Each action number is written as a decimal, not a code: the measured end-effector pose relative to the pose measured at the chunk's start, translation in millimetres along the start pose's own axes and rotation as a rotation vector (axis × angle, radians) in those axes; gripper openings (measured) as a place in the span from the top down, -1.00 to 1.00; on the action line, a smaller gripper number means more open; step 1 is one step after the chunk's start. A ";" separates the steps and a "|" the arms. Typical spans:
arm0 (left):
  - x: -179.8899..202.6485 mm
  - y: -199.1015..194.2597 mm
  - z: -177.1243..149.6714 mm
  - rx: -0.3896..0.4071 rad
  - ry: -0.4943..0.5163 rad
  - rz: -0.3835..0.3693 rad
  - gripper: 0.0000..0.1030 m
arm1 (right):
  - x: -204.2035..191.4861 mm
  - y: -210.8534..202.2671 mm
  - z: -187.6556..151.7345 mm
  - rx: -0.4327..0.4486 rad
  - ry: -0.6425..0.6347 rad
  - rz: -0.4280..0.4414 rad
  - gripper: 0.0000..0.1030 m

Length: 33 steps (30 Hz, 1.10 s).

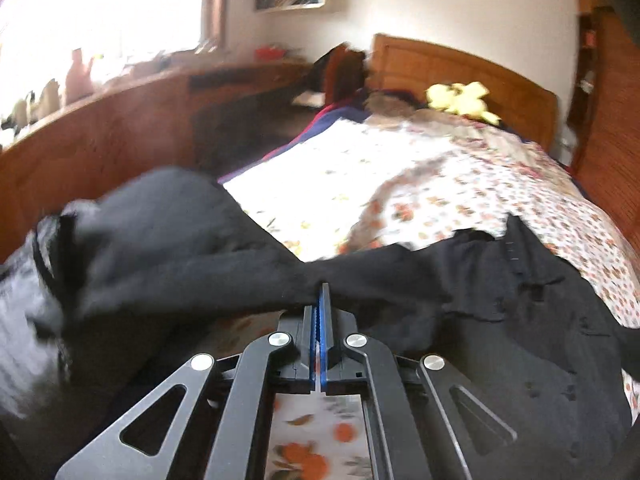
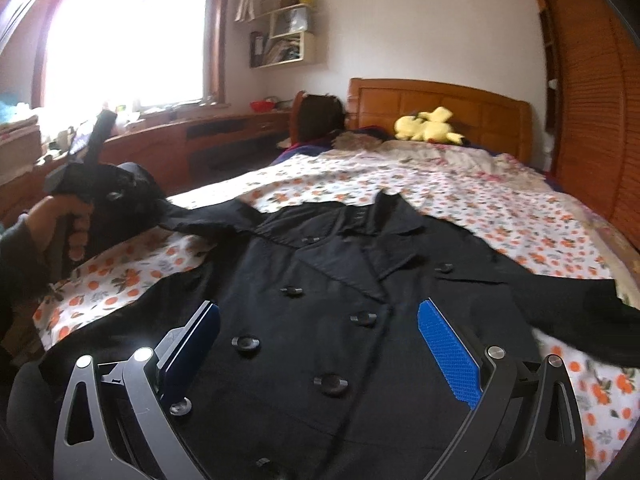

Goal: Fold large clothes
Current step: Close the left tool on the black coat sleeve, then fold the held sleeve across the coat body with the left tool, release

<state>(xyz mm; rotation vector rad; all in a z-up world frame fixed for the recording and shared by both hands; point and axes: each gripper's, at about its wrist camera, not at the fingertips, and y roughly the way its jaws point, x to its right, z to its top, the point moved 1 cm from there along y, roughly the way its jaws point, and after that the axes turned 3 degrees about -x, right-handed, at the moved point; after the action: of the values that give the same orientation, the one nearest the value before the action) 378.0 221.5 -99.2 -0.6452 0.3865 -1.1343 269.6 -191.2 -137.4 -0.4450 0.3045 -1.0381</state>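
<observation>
A black double-breasted coat [image 2: 340, 312] lies front-up on the flowered bedspread [image 2: 500, 208], collar toward the headboard. My left gripper [image 1: 323, 292] is shut on the coat's left sleeve [image 1: 208, 264] and holds it lifted above the bed; the sleeve is blurred. The left gripper also shows in the right wrist view [image 2: 132, 196], at the left, held by a hand. My right gripper [image 2: 320, 316] is open and empty, hovering over the coat's buttoned front. The coat's right sleeve [image 2: 592, 300] lies spread out to the right.
A yellow plush toy [image 2: 430, 128] lies by the wooden headboard [image 2: 440, 100]. A wooden desk [image 2: 192, 144] with clutter runs under the window on the left. A slatted wooden wardrobe [image 2: 592, 112] stands on the right. A dark chair [image 2: 320, 116] stands beside the bed.
</observation>
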 end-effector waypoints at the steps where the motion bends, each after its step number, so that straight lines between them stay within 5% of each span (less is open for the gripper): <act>1: 9.1 -5.4 2.3 0.008 0.015 -0.009 1.00 | 6.6 -5.0 0.0 0.005 0.011 -0.011 -0.86; 10: 138.1 -42.5 1.3 0.039 0.225 -0.104 1.00 | 49.0 -32.9 5.0 0.041 0.091 -0.062 -0.86; 17: 212.9 -46.5 -36.0 0.011 0.369 -0.174 0.99 | 69.8 -32.1 0.0 0.024 0.127 -0.092 -0.86; 25: 224.2 -32.4 -90.7 -0.097 0.416 -0.255 0.88 | 65.6 -24.2 -8.3 -0.018 0.100 -0.118 -0.86; 28: 210.0 -34.5 -112.2 -0.124 0.406 -0.291 0.60 | 64.2 -21.0 -7.3 -0.025 0.100 -0.112 -0.86; 33: 191.8 -43.5 -138.1 -0.139 0.388 -0.327 0.45 | 59.6 -15.0 -5.2 -0.034 0.108 -0.091 -0.86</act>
<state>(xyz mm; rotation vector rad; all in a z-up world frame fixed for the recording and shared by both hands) 339.7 -5.2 -168.8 -0.6230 0.7138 -1.5621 284.3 -251.1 -136.6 -0.4377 0.4011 -1.1498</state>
